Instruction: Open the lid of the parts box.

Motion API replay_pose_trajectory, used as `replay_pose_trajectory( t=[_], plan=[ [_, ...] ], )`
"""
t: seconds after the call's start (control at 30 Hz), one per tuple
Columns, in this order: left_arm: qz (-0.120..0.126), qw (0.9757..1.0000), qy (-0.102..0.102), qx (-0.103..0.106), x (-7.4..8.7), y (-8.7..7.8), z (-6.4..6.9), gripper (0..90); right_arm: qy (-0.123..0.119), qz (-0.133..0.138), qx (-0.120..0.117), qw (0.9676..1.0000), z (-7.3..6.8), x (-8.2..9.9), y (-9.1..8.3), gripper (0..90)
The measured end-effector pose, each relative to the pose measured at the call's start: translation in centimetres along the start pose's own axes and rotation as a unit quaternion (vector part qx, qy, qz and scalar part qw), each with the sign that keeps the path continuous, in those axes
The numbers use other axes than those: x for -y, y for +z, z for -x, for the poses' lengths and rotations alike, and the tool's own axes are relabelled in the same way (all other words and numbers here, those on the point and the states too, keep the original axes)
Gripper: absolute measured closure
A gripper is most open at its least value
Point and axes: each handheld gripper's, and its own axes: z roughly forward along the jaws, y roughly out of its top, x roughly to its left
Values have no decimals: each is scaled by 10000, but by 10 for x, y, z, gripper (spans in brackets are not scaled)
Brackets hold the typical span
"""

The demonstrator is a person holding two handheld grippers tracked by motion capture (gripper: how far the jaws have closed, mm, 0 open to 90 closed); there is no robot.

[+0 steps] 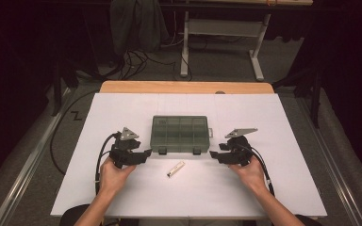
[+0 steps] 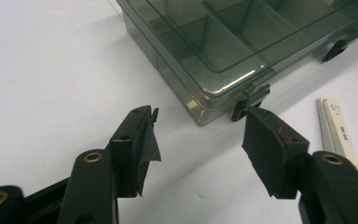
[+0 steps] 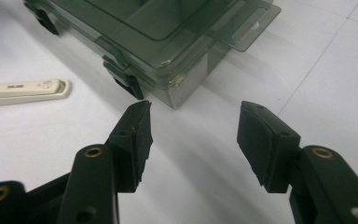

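Dim room, white bench [image 1: 122, 197]. Closed box [image 1: 180, 133] at centre, stick [image 1: 175, 169] just in front, nearer the front edge. L gripper [image 1: 143, 154] at box's front-left corner, R gripper [image 1: 215, 154] at front-right – both gaping, holding nothing.

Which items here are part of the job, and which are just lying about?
In the job:
- compartment box, lid closed
- its two front latches
- left gripper, right gripper, both open, one at each front corner

Lying about:
- small white stick
- white table sheet

Far end of the compartment box [image 2: 242, 42] beyond the frame edge; white stick's [image 2: 338, 130] print illegible.
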Motion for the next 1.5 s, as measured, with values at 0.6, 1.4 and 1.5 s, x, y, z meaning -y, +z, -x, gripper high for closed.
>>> replay_pose_trajectory(
  t=[0.6, 1.4, 1.5],
  plan=[
    [-151, 9998, 81, 79, -5, 0, 2, 432, -374, -352, 279, 9983, -13, -3, 4, 484],
    [-569, 9977, 364, -85, -13, 7, 7, 599, -539, -651, 133, 9963, -15, -17, 5, 852],
    [-610, 9975, 353, -93, -13, 8, 7, 652, -596, -695, 130, 9957, -16, -20, 5, 900]
  ],
)
